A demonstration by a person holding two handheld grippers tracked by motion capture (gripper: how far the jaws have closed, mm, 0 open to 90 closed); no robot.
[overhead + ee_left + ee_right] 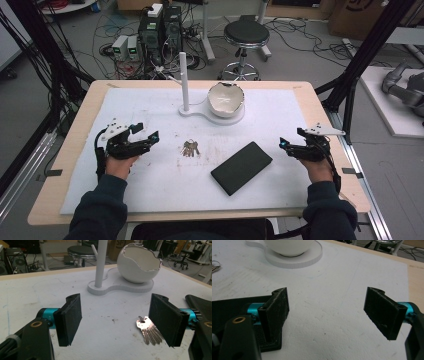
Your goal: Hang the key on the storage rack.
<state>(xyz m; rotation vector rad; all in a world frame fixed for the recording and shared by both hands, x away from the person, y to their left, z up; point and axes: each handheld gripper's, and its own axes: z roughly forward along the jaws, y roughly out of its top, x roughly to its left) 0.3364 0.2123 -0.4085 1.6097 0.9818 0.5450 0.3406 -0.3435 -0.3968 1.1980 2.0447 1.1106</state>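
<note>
Both grippers released, jaws wide, nothing between them. Left gripper point(150, 138) points at the key bunch point(148, 329), which lies flat on the white mat point(150, 107) between it and the black slab point(242, 167). Right gripper point(286, 146) idles near the slab's far end. Keys look light, rigid, slick and loose, so they'll likely splay. Pinch at the ring end, jaws touching the mat.

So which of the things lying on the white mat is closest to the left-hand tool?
The bunch of keys. It lies just beyond the open left tool, while the black flat case sits further right and the eggshell-shaped bowl stands at the far side.
</note>
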